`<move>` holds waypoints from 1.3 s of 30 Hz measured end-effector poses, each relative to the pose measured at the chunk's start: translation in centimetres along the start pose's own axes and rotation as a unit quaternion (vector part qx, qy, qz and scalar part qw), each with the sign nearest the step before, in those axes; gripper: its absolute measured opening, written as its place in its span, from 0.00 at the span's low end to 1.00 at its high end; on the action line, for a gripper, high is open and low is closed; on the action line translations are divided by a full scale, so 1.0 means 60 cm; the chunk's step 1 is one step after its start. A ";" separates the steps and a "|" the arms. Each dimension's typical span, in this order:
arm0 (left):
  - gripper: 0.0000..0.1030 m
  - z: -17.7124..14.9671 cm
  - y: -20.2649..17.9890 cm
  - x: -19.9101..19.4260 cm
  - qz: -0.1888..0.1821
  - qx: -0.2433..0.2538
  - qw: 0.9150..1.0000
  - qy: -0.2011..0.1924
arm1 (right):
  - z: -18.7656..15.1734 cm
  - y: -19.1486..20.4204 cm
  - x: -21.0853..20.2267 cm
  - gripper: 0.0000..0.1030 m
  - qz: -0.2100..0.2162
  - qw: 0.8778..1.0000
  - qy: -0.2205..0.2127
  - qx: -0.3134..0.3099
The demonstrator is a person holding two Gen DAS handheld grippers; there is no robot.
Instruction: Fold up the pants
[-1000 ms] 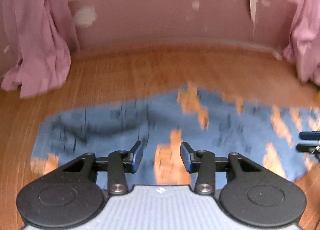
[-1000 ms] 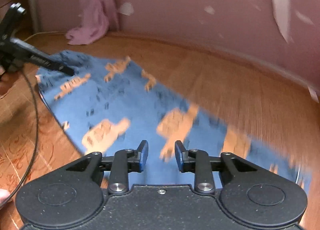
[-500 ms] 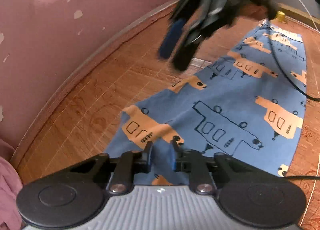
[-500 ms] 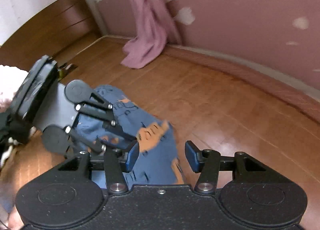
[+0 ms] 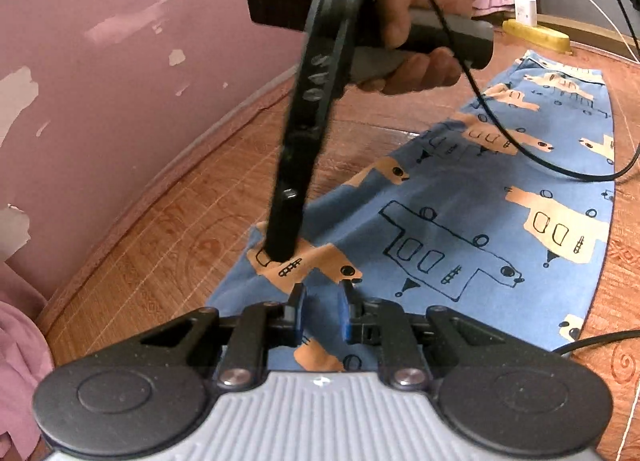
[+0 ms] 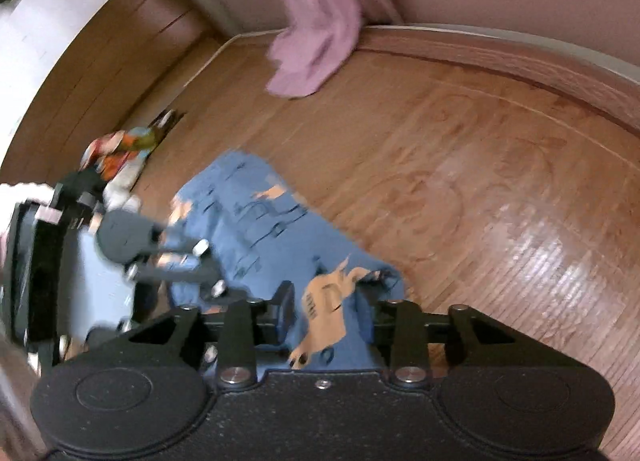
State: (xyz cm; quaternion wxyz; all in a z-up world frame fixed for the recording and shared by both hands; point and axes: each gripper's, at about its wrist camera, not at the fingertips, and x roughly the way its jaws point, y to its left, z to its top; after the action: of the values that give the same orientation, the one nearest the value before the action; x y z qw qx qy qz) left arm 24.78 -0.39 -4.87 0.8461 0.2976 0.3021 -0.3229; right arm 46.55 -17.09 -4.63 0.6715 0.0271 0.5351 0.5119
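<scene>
The pants (image 5: 460, 221) were laid flat on the floor (image 5: 168, 245), stretching away ahead of the left gripper (image 5: 320, 311), with one end directly under and between its jaws. The step in hand was judged to be the gripping of that end for the first fold. The left jaws were narrowed to a small gap, with cloth seen between them, though a firm hold could not be confirmed. The right gripper (image 6: 326, 311) was planted on the hem corner just ahead and left of the left jaws; its jaws were set wider, astride a raised pleat, not yet pinched. Next, both closures would be needed, then a level lift toward the far waistband. Bare floor lay to the left up to the wall (image 5: 120, 61); a cable (image 5: 520, 149) trailed across the cloth ahead and could be snagged.
</scene>
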 end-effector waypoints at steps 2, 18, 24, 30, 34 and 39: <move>0.17 -0.004 -0.003 -0.001 0.005 0.002 1.000 -0.007 | 0.003 -0.013 0.002 0.39 -0.004 0.999 -0.015 0.044; 0.68 0.028 -0.029 -0.011 0.064 0.123 0.990 -0.038 | -0.006 -0.017 -0.024 0.03 0.005 0.992 -0.057 0.113; 0.42 0.040 -0.012 0.018 0.006 0.150 0.989 -0.004 | -0.006 -0.027 -0.028 0.03 0.012 0.989 -0.062 0.131; 0.00 0.025 -0.019 0.018 -0.022 0.134 0.991 0.005 | -0.009 -0.041 -0.037 0.03 0.013 0.983 -0.086 0.162; 0.00 0.017 -0.032 0.015 -0.007 0.127 0.992 -0.003 | -0.010 -0.053 -0.029 0.04 -0.031 0.983 -0.084 0.159; 0.10 0.011 -0.023 0.000 0.011 0.086 0.996 0.003 | -0.009 -0.044 -0.061 0.45 -0.089 0.983 -0.093 0.132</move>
State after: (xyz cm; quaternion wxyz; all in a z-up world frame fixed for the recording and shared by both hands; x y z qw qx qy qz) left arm 23.97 -1.68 -4.88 0.8201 0.3732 0.2723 -0.3376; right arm 48.22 -21.25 -3.86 0.7519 0.1156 0.5333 0.3700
